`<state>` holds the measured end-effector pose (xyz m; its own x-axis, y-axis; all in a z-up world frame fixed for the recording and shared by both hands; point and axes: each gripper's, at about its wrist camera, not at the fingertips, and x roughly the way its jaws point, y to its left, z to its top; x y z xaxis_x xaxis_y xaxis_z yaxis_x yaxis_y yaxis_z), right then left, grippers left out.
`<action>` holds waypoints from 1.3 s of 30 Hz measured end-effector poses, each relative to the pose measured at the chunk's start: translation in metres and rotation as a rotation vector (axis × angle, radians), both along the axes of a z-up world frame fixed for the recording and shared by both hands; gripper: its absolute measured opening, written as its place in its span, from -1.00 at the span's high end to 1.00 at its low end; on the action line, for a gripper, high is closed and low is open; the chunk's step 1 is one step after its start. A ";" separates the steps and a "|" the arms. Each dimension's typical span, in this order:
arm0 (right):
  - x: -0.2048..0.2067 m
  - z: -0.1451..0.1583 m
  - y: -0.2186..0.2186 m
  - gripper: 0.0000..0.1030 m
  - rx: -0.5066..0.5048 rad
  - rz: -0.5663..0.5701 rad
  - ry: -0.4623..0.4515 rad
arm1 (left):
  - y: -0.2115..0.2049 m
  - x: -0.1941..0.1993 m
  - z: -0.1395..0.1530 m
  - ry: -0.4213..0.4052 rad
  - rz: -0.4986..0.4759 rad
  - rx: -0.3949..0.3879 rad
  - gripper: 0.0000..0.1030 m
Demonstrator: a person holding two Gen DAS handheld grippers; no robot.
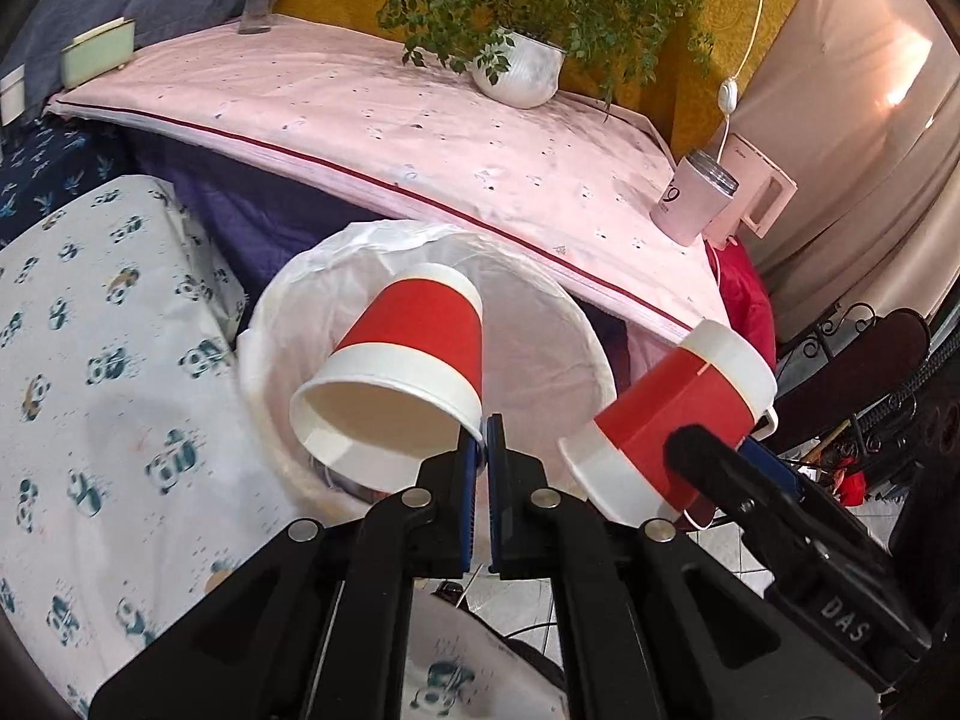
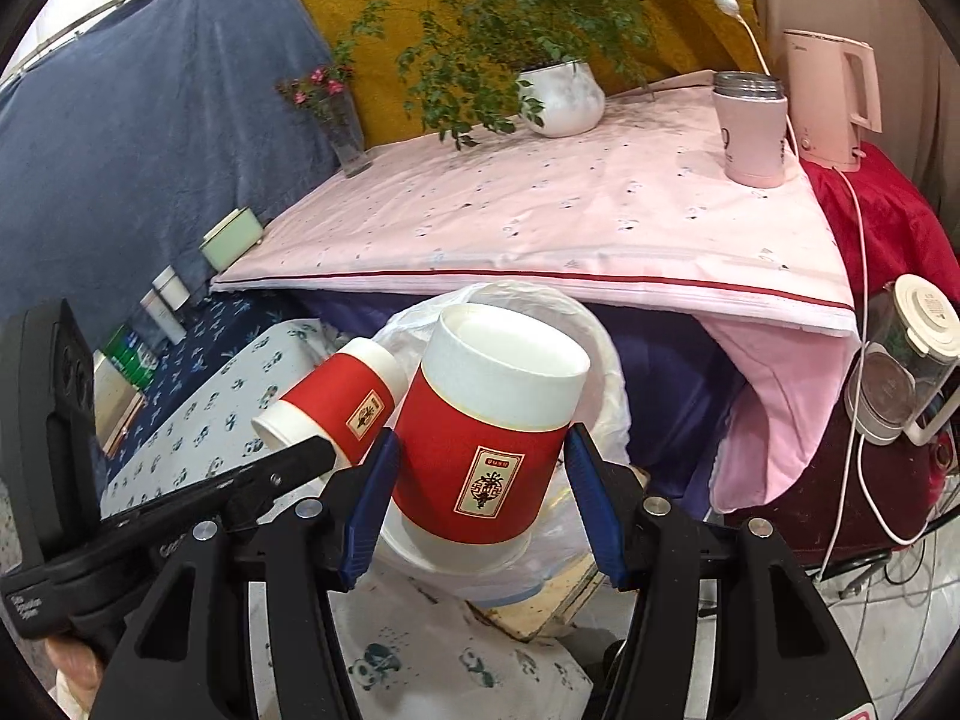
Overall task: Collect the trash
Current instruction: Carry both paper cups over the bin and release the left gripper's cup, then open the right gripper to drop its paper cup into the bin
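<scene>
Overhead, 2 red paper cups [image 1: 414, 372] [image 2: 486, 444], 1 per gripper, above 1 lined bin [image 1: 576, 330].

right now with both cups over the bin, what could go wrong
1. The left claw pinches only the rim of its paper cup, which hangs tilted; it may slip out early or crumple.
2. The two cups sit close together above the lined bin. The right claw holds its cup across the body, so releasing both at once could knock one past the rim onto the panda-print cloth.
</scene>
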<state>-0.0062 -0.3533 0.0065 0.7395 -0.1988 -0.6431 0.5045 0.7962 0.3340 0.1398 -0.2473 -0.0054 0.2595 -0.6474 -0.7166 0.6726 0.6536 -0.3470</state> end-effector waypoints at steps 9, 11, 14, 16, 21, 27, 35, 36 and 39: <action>0.006 -0.007 -0.015 -0.07 0.010 -0.017 0.006 | -0.002 0.012 -0.009 -0.018 0.088 0.020 0.36; 0.011 -0.007 -0.015 -0.08 0.010 -0.012 0.009 | 0.001 0.013 -0.008 -0.024 0.104 0.029 0.34; 0.018 -0.007 -0.015 -0.08 0.005 -0.002 0.013 | 0.006 0.015 -0.007 -0.036 0.122 0.037 0.32; 0.024 -0.008 -0.013 -0.08 0.004 0.007 0.016 | 0.009 0.017 -0.007 -0.044 0.137 0.044 0.29; 0.039 -0.008 -0.007 -0.09 -0.008 0.037 0.028 | 0.023 0.022 -0.008 -0.051 0.182 0.055 0.22; 0.057 -0.009 0.001 -0.10 -0.024 0.064 0.041 | 0.039 0.029 -0.011 -0.047 0.236 0.065 0.13; 0.068 -0.010 0.009 -0.10 -0.034 0.086 0.048 | 0.058 0.034 -0.013 -0.042 0.281 0.066 0.13; 0.069 -0.010 0.010 -0.10 -0.037 0.087 0.048 | 0.060 0.035 -0.013 -0.040 0.284 0.063 0.13; 0.071 -0.009 0.012 -0.10 -0.040 0.091 0.051 | 0.065 0.036 -0.013 -0.037 0.294 0.060 0.13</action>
<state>0.0652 -0.3415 -0.0025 0.7225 -0.1587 -0.6729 0.4449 0.8517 0.2768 0.1754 -0.1821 -0.0187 0.4561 -0.4973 -0.7380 0.4626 0.8409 -0.2808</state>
